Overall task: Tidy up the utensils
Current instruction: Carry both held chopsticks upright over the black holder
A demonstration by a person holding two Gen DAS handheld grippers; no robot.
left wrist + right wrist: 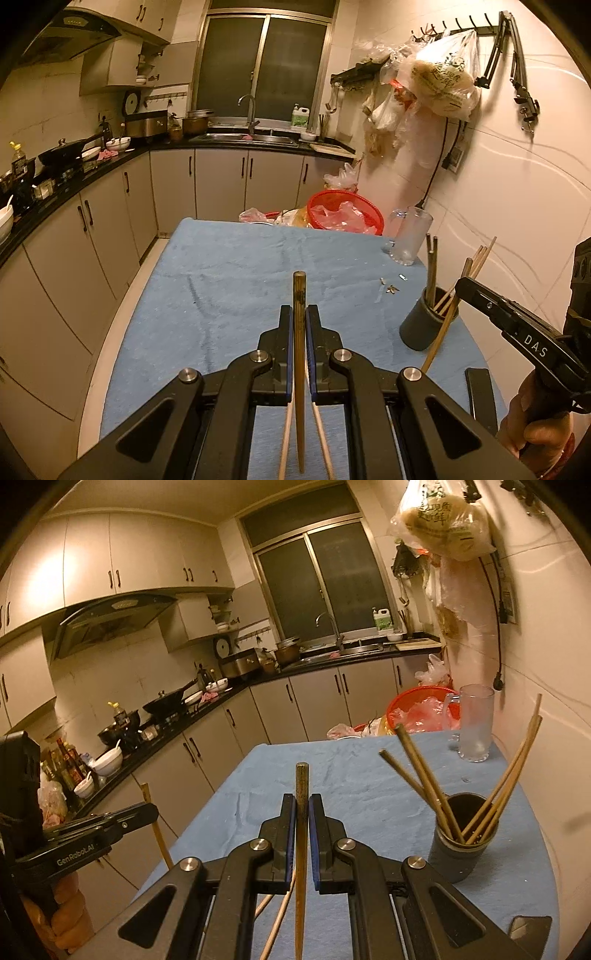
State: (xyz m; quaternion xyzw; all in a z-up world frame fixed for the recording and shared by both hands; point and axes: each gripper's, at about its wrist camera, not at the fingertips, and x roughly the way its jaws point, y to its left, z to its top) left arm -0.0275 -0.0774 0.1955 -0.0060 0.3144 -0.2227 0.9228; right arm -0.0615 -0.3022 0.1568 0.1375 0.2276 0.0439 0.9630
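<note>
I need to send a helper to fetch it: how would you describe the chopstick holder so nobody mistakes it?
Find the table under the blue cloth, then look along its wall-side edge. The chopstick holder is the dark round cup there, nearer than the clear glass mug. Unlike the mug, it is opaque and has chopsticks fanning out of it.

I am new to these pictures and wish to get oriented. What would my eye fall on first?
First, the two grippers: the left gripper and the right gripper each hold one chopstick clamped between the fingers, above the blue cloth on the table. Next, the dark cup at the right side of the table, with several chopsticks fanning out of it. Behind it stand a glass mug and a red basket.
</note>
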